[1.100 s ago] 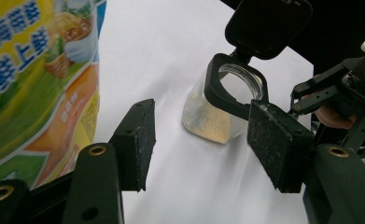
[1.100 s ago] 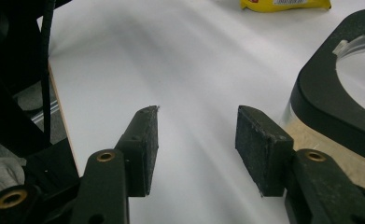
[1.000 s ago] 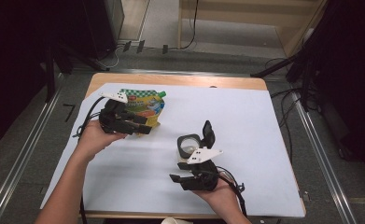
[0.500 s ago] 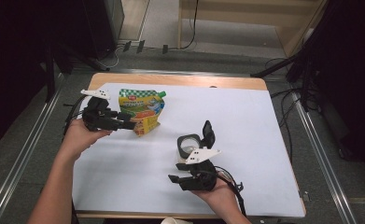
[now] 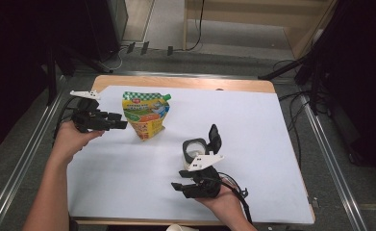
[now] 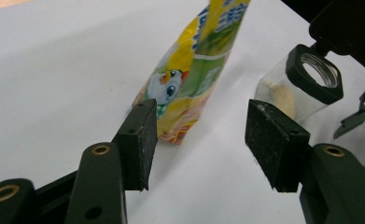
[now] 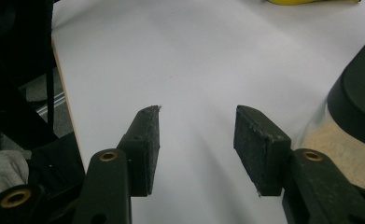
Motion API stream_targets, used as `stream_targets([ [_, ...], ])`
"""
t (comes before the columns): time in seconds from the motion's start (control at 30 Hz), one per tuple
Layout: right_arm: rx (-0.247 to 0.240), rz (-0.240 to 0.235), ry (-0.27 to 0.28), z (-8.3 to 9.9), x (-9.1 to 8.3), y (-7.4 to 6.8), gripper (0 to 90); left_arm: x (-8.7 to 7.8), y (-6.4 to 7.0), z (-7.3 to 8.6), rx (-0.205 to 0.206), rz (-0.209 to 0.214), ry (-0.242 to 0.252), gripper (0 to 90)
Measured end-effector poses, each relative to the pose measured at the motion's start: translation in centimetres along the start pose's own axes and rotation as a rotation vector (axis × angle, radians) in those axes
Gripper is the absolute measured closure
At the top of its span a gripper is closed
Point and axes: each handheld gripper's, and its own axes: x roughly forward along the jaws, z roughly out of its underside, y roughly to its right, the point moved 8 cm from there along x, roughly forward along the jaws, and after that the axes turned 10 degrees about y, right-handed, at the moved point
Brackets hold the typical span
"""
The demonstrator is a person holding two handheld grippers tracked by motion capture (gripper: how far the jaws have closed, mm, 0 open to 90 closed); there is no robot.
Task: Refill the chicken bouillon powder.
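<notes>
Jar (image 5: pixel 194 149) lid flipped open, pale contents inside; pouch (image 5: pixel 144 115) upright nearby.

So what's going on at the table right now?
A person works at a white-covered table with a tool in each hand. The left tool is open and empty, just left of a yellow-green pouch standing upright, not touching it. The right tool is open too, near the table's front edge, beside a clear jar whose black flip lid stands open. Nothing is gripped at this moment.
</notes>
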Motion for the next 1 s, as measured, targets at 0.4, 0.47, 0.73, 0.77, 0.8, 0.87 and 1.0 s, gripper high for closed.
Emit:
stream_targets([
  [0.4, 0.014, 0.01, 0.011, 0.0, 0.4, 0.1, 51.8, 2.5, 0.0, -2.1, 0.037, 0.022, 0.017, 44.6],
  [0.47, 0.012, 0.007, 0.009, 0.0, 0.6, -0.1, 51.7, 2.8, 0.0, -2.5, 0.034, 0.023, 0.024, 45.9],
  [0.73, 0.002, 0.006, 0.023, -0.9, 1.3, -1.0, 50.2, 4.0, 0.5, -3.4, 0.038, 0.039, 0.034, 53.3],
  [0.77, -0.001, 0.004, 0.027, -1.1, 1.4, -1.0, 50.0, 4.1, 0.6, -3.5, 0.031, 0.044, 0.036, 55.5],
  [0.8, 0.002, 0.006, 0.026, -1.3, 1.5, -1.0, 49.7, 4.3, 0.5, -3.4, 0.026, 0.048, 0.035, 57.5],
  [0.87, 0.008, 0.013, 0.027, -1.7, 1.8, -0.8, 49.5, 4.5, 0.4, -3.3, 0.01, 0.067, 0.031, 60.4],
  [1.0, 0.025, 0.019, 0.044, -3.3, 2.5, -0.5, 49.2, 4.7, 0.3, -3.0, -0.016, 0.1, 0.034, 71.6],
])
